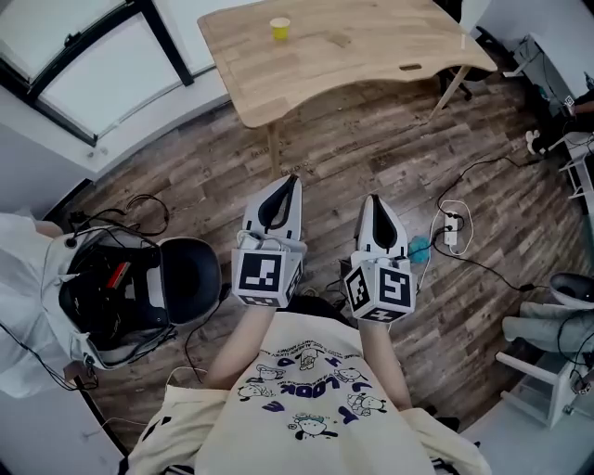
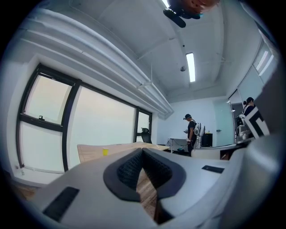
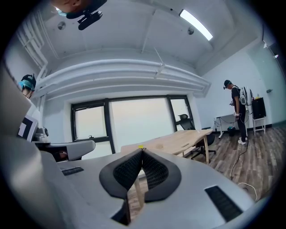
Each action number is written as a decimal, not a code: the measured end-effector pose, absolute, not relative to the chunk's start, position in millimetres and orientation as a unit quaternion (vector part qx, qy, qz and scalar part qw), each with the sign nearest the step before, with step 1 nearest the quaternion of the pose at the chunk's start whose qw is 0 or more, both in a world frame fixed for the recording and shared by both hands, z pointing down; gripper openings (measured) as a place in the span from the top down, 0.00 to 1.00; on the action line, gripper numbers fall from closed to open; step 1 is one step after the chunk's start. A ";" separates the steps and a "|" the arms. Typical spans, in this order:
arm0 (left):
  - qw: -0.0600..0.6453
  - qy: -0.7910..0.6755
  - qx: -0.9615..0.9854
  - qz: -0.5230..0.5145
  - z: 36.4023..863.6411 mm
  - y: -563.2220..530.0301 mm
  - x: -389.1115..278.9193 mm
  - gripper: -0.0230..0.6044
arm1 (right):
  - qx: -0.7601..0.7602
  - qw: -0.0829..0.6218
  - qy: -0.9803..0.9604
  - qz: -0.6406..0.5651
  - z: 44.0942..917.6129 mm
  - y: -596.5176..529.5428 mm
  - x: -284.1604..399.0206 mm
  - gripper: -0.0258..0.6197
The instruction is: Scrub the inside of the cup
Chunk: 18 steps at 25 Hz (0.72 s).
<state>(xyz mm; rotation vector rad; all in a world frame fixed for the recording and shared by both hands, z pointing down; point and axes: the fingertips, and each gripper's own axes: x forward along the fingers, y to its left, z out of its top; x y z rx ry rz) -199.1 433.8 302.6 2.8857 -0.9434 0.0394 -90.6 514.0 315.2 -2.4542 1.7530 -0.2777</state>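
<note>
A small yellow cup (image 1: 279, 28) stands on the far wooden table (image 1: 371, 56), well ahead of both grippers. It shows as a yellow speck (image 2: 104, 152) in the left gripper view and just above the jaw tips (image 3: 140, 146) in the right gripper view. My left gripper (image 1: 292, 180) and right gripper (image 1: 373, 198) are held side by side over the wooden floor, close to my chest, pointing toward the table. Both are shut with nothing between the jaws (image 2: 142, 151) (image 3: 142, 151).
A black office chair (image 1: 181, 278) with cables stands at my left. A power strip and cables (image 1: 452, 232) lie on the floor at right. White furniture (image 1: 557, 353) stands at the right edge. A person (image 2: 191, 132) stands across the room. Windows (image 1: 83, 56) line the left wall.
</note>
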 end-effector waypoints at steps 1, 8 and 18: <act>0.053 -0.313 0.948 0.013 302.7 434.6 -198.5 0.97 | -0.807 0.055 0.581 -0.090 314.4 514.0 -89.4 0.93; 0.056 -0.315 0.947 0.024 310.7 439.1 -193.6 0.97 | -0.802 0.058 0.586 -0.100 321.5 514.7 -87.9 0.93; 0.057 -0.309 0.949 0.020 310.7 396.6 -165.8 0.97 | -0.807 0.053 0.581 -0.093 321.8 478.0 -60.5 0.93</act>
